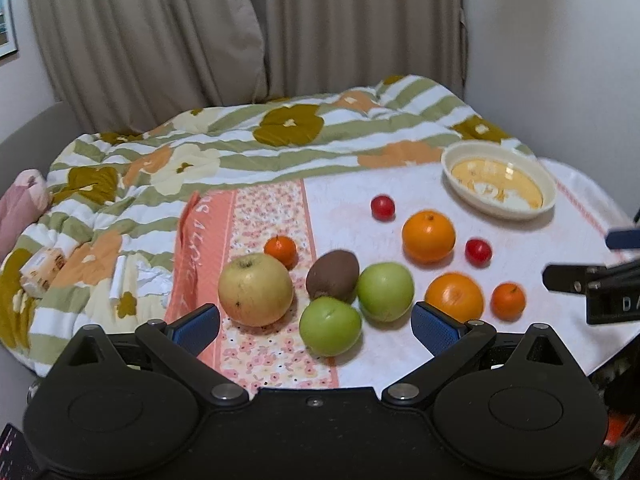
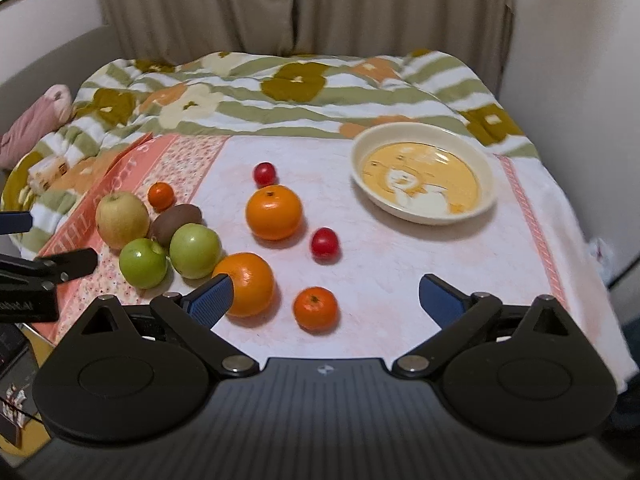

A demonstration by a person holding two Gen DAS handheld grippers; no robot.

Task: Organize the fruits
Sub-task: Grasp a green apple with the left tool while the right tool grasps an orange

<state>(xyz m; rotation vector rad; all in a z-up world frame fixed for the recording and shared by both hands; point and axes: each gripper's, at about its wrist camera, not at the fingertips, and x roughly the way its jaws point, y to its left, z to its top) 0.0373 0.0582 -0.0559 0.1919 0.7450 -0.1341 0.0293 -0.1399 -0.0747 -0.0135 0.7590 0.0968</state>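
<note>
Fruit lies on a pink towel [image 1: 520,248] [image 2: 400,280]: a yellow apple [image 1: 256,290] [image 2: 122,220], two green apples [image 1: 330,326] [image 1: 385,291] [image 2: 143,263] [image 2: 195,251], a kiwi [image 1: 333,274] [image 2: 176,222], two oranges [image 1: 428,236] [image 1: 454,297] [image 2: 273,212] [image 2: 246,283], two small mandarins [image 1: 281,250] [image 1: 508,300] [image 2: 161,195] [image 2: 315,307] and two red cherry-like fruits [image 1: 383,207] [image 1: 478,251] [image 2: 265,173] [image 2: 325,243]. A cream bowl [image 1: 500,208] [image 2: 486,168] stands empty at the back right. My left gripper [image 1: 316,326] is open just before the green apple. My right gripper [image 2: 324,300] is open around the near mandarin's area.
A flowered green-striped quilt [image 1: 240,148] [image 2: 280,96] covers the bed behind and left of the towel. Curtains [image 1: 200,32] and a wall close off the back. A tissue pack [image 1: 42,270] lies at the left. The towel's front edge drops off near the grippers.
</note>
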